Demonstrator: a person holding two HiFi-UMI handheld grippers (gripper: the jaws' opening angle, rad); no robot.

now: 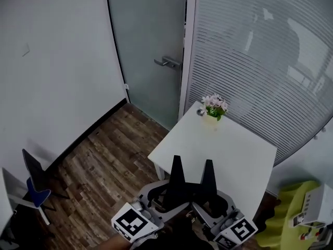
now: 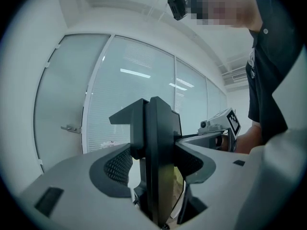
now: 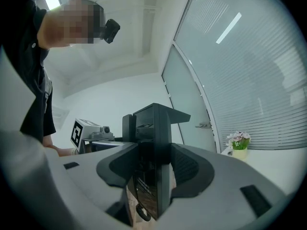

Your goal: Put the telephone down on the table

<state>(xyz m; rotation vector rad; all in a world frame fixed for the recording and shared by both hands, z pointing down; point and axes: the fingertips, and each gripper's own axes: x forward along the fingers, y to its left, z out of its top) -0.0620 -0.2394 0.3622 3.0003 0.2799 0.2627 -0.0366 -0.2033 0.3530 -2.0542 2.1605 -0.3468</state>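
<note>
A white boxy telephone [image 1: 316, 208] with small buttons rests on a yellow-green seat [image 1: 283, 212] at the lower right, beside the white table [image 1: 229, 155]. My left gripper [image 1: 177, 161] and right gripper [image 1: 208, 164] hover side by side over the table's near edge, jaws pointing forward. Each pair of black jaws is pressed together into one spike with nothing between. The left gripper view shows the left gripper [image 2: 156, 102] shut and empty. The right gripper [image 3: 153, 109] looks the same in its own view. Neither gripper touches the telephone.
A small pot of pink flowers [image 1: 214, 109] stands at the table's far corner. Behind it are a frosted glass door with a handle [image 1: 167, 62] and a striped glass wall. A blue chair [image 1: 34, 189] sits on the wood floor at the left.
</note>
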